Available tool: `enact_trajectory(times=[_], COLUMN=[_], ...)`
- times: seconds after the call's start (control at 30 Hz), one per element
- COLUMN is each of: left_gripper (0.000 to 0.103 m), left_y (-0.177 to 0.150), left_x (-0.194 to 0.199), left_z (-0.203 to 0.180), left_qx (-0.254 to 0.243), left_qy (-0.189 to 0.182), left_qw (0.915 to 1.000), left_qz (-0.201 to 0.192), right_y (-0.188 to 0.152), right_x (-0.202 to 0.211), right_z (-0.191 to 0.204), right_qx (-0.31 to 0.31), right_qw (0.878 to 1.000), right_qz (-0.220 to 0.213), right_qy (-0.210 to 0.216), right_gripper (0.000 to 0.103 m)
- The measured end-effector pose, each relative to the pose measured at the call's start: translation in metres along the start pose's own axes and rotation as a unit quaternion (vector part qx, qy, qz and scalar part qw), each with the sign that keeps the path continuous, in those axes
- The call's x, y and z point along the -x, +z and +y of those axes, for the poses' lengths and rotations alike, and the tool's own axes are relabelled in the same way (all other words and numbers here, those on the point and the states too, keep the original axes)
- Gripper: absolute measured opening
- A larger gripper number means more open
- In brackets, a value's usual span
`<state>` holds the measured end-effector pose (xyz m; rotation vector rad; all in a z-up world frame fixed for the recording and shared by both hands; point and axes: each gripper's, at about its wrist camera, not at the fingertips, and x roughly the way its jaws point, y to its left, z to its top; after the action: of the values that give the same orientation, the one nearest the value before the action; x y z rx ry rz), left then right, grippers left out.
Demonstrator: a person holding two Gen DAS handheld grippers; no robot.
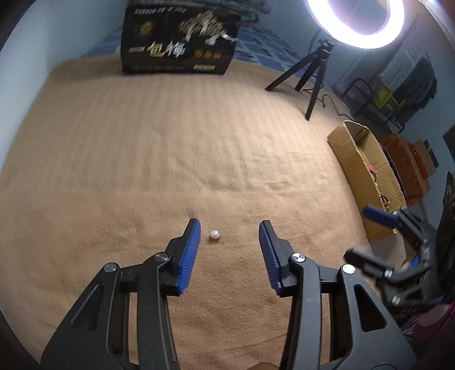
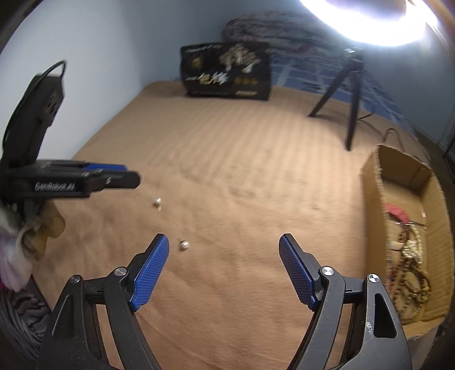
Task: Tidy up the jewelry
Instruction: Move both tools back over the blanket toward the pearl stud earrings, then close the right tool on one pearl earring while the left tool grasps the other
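A small white pearl earring [image 1: 215, 235] lies on the tan blanket just ahead of my open, empty left gripper [image 1: 229, 227], nearer its left finger. In the right wrist view two pearl earrings show: one [image 2: 184, 244] by the left fingertip of my open, empty right gripper [image 2: 224, 242], another [image 2: 157, 202] farther off under the left gripper [image 2: 113, 175]. An open cardboard box [image 2: 403, 182] at the right holds bead necklaces and bracelets [image 2: 409, 264]. The box also shows in the left wrist view [image 1: 355, 148], with the right gripper [image 1: 381, 217] in front of it.
A black printed box [image 1: 179, 42] stands at the blanket's far edge. A black tripod [image 1: 310, 74] with a bright ring light [image 1: 355, 20] stands at the back right. A pale wall runs along the left. Clutter sits past the box on the right.
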<state>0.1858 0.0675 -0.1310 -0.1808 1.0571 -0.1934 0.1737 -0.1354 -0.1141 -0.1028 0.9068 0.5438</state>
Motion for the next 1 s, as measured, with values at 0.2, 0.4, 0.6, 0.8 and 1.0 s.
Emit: enact_trajectory(times=[0.2, 0.4, 0.6, 0.8, 1.0], left_gripper=[0.037, 0.032, 0.029, 0.029, 0.022], left_y=[-0.004, -0.008, -0.007, -0.007, -0.009], left_x=[-0.014, -0.031, -0.043, -0.051, -0.061], left_z=[0.007, 0.005, 0.009, 0.012, 0.004], left_qx=[0.005, 0.001, 0.010, 0.014, -0.008], left_qy=[-0.007, -0.010, -0.006, -0.004, 0.005], left_qw=[0.9998, 0.9991, 0.9987, 0.9984, 0.9981], left_qz=[0.020, 0.040, 0.050, 0.054, 0.062], right_y=[-0.004, -0.007, -0.007, -0.006, -0.007], right_x=[-0.018, -0.033, -0.048, -0.063, -0.071], right_z=[0.019, 0.026, 0.029, 0.031, 0.034], right_qx=[0.025, 0.032, 0.029, 0.027, 0.027], right_qw=[0.999, 0.998, 0.997, 0.996, 0.996], right_qz=[0.021, 0.044, 0.060, 0.074, 0.082], right_qy=[0.019, 0.031, 0.041, 0.039, 0.036], right_gripper=[0.077, 0.062, 0.049, 0.041, 0.036])
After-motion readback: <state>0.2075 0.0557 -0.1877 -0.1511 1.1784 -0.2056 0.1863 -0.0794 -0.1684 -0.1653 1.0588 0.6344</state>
